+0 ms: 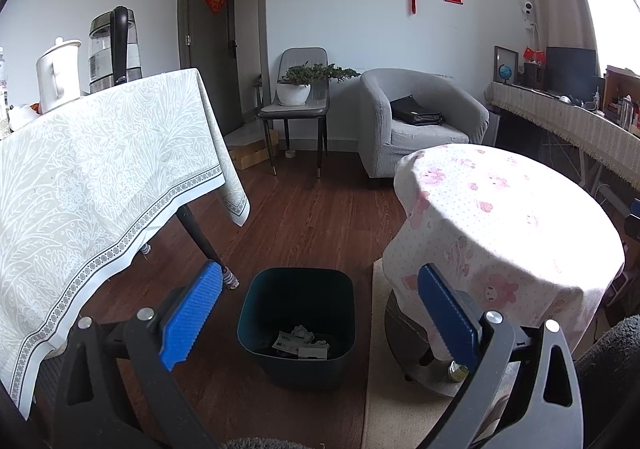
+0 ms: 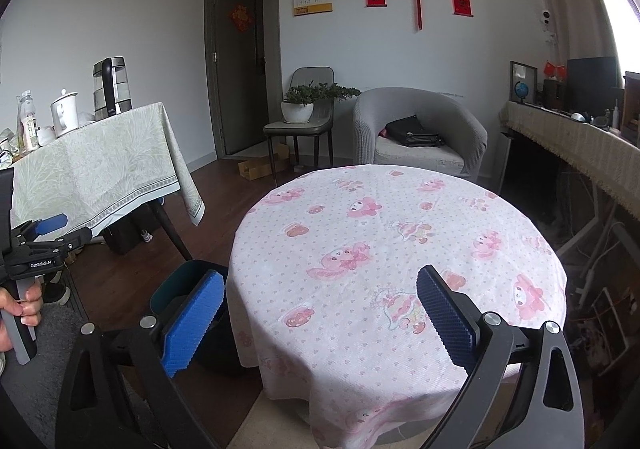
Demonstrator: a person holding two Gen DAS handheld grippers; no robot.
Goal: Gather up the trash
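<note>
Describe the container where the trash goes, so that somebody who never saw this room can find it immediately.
Start from the round table with the pink cartoon-print cloth. On the dark wooden floor to its left, before the table with the pale green leaf-pattern cloth, stands a dark teal plastic bin with rounded corners. It is the only open container on the floor, with crumpled paper scraps inside.

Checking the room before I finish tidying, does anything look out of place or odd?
One thing: a small metallic can or bottle end lies on the round base under the pink-patterned tablecloth. Paper trash sits inside the dark square plastic bin; nothing has spilled.
</note>
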